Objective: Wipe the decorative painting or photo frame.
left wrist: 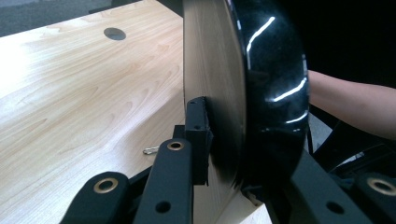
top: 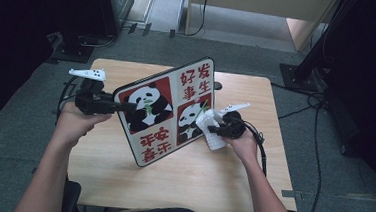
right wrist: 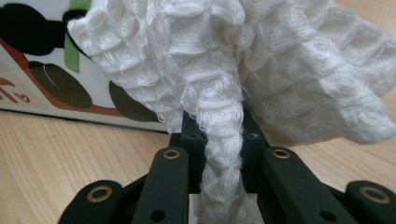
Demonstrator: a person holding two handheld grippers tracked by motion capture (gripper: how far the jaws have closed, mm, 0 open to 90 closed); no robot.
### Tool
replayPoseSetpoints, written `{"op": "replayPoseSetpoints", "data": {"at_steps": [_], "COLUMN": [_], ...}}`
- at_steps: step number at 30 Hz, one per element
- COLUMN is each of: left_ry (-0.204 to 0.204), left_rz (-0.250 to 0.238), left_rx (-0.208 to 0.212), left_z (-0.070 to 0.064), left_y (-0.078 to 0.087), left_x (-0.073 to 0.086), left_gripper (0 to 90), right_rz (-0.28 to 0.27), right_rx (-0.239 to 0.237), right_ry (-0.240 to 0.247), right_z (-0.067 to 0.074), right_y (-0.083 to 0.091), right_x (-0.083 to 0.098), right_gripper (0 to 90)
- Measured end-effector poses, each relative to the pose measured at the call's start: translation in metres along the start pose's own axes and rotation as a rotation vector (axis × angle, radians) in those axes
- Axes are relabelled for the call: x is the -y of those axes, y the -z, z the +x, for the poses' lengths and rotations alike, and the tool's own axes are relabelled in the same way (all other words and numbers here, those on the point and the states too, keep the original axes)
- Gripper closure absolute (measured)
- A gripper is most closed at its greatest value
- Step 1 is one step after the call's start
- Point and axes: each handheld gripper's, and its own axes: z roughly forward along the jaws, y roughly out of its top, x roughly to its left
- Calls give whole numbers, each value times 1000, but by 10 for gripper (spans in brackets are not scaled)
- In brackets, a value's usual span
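High view: we look forward and down from above person's side, whole counter [top: 185, 181] in frame. Left tool view: we sit very close, edge-on to panda board [left wrist: 219, 93]. Right tool view: we sit close behind white cloth [right wrist: 261, 70]. All three share board and counter.

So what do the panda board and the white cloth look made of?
The panda board looks like wood with a glossy black rim: pale grain shows on its back in the left gripper view, and highlights on the rim. The white cloth looks like soft waffle-weave cotton, with puckered squares and fuzzy threads.
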Motion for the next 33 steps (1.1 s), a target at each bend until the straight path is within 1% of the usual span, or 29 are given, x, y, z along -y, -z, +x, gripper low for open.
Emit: {"op": "replayPoseSetpoints", "data": {"at_steps": [1, 3, 4, 7, 8, 9, 12, 13, 15, 18, 19, 21, 22, 23, 24, 25, 26, 28, 29, 32, 33], "left_ry": [-1, 4, -2, -4, -1, -1, 3, 3, 3, 3, 3, 3, 6, 6, 8, 8, 9, 9, 9, 10, 10], "left_rz": [1, 0, 8, 11, 11, 11, 6, 6, 3, 3, 3, 3, 2, 2, 5, 5, 6, 6, 4, 4, 4], "left_rx": [-2, -8, -18, -17, -11, -11, 0, 0, 5, 5, 5, 6, 11, 11, 10, 10, 10, 10, 4, 6, 6], "left_z": [0, 0, -2, -2, -1, -1, 1, 1, 2, 3, 3, 3, 3, 3, 3, 3, 3, 2, 2, 2, 2], "left_y": [0, -1, -1, -1, 0, 0, -1, -1, -1, -1, -1, -1, -1, -1, -1, -1, -1, -1, -1, -1, -1], "left_x": [0, -1, -2, -2, -2, -2, -2, -2, -2, -2, -2, -2, -1, -1, -1, -1, -1, -1, -1, -1, -1], "left_gripper": [780, 781, 783, 782, 782, 781, 779, 779, 778, 778, 778, 777, 775, 774, 774, 774, 774, 774, 775, 776, 776], "right_rz": [-1, -2, 1, 3, 2, 0, -3, -3, -11, -18, -22, -28, -43, -43, -46, -46, -60, -66, -77, -76, -76], "right_rx": [-9, -14, -13, -20, -20, -24, -30, -30, -31, -32, -27, -28, -24, -24, -20, -20, -24, -24, -24, -21, -21], "right_ry": [-7, -10, -11, -17, -11, -20, -25, -25, -25, -25, -26, -24, -19, -19, -23, -23, -17, -9, -11, -11, -11], "right_z": [-1, -2, -3, -3, -4, -3, -2, -2, 1, 3, 5, 6, 6, 6, 6, 6, 7, 8, 8, 11, 11], "right_y": [-1, -1, 0, 1, 4, 6, 15, 15, 25, 30, 34, 36, 41, 41, 46, 46, 51, 54, 61, 71, 71], "right_x": [1, 2, 2, 2, 1, 0, -3, -3, -7, -10, -14, -16, -20, -20, -27, -27, -33, -36, -43, -52, -52], "right_gripper": [784, 784, 785, 786, 788, 790, 797, 797, 802, 803, 803, 803, 803, 803, 803, 803, 802, 802, 802, 802, 802]}}
